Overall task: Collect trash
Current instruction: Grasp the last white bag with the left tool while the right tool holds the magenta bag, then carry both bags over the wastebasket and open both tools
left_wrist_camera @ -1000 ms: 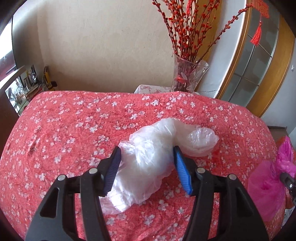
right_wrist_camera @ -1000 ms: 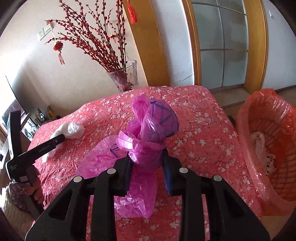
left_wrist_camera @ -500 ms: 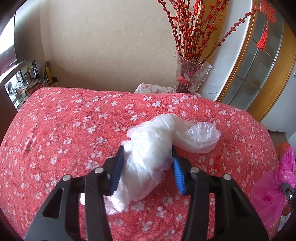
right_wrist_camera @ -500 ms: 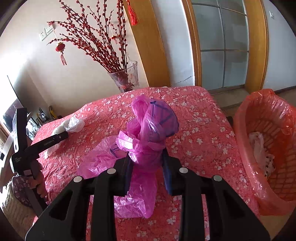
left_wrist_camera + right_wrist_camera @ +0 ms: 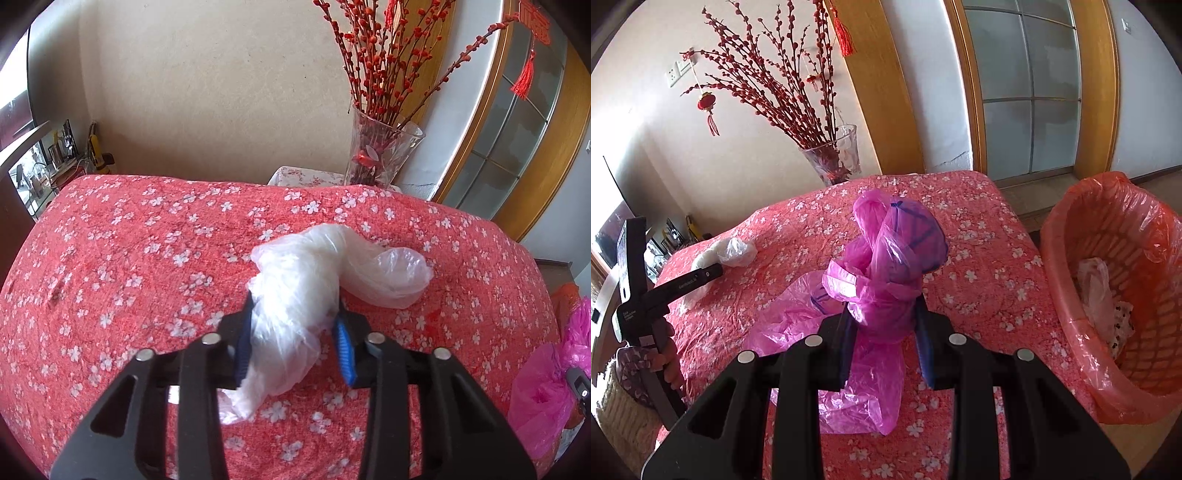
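Red cloth with white flowers [image 5: 147, 258] covers the table. On it lies a white plastic bag [image 5: 295, 288], and the left gripper [image 5: 295, 343] is closing its jaws around it. The right gripper [image 5: 884, 339] squeezes a pink plastic bag [image 5: 890, 266] tight. An orange basket [image 5: 1071, 236] stands beside the table, maybe with trash inside.

My left wrist camera looks down along my fingers, close over the red flowered tablecloth [image 5: 110, 258] toward the wall and vase [image 5: 380, 155]. My right one looks across the same cloth toward the door, and both catch the white bag [image 5: 727, 253] and pink bag [image 5: 543, 391].
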A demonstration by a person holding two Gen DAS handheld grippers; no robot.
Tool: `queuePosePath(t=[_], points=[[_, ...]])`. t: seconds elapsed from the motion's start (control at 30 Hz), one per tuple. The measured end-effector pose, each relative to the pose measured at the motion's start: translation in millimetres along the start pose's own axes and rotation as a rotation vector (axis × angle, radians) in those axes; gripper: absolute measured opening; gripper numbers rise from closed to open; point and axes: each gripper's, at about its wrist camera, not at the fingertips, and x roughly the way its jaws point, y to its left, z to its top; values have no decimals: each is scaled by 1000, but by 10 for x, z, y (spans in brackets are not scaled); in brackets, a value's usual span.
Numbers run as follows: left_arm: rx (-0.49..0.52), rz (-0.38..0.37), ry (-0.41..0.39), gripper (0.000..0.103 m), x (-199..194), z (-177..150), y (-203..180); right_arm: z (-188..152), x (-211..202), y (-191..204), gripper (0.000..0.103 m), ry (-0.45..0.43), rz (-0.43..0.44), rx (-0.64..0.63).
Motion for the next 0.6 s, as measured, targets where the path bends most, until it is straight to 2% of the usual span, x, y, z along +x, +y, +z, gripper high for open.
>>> queuePosePath(t=[0.2, 0.47, 0.6], points=[[20, -23, -18, 23, -111, -89, -51, -4, -84, -46, 30, -13, -10, 2], [83, -76, -82, 18, -396, -173, -387, 12, -275, -208, 30, -50, -32, 22], [116, -129, -98, 18, -550, -221, -642, 17, -404, -343, 30, -75, -51, 41]])
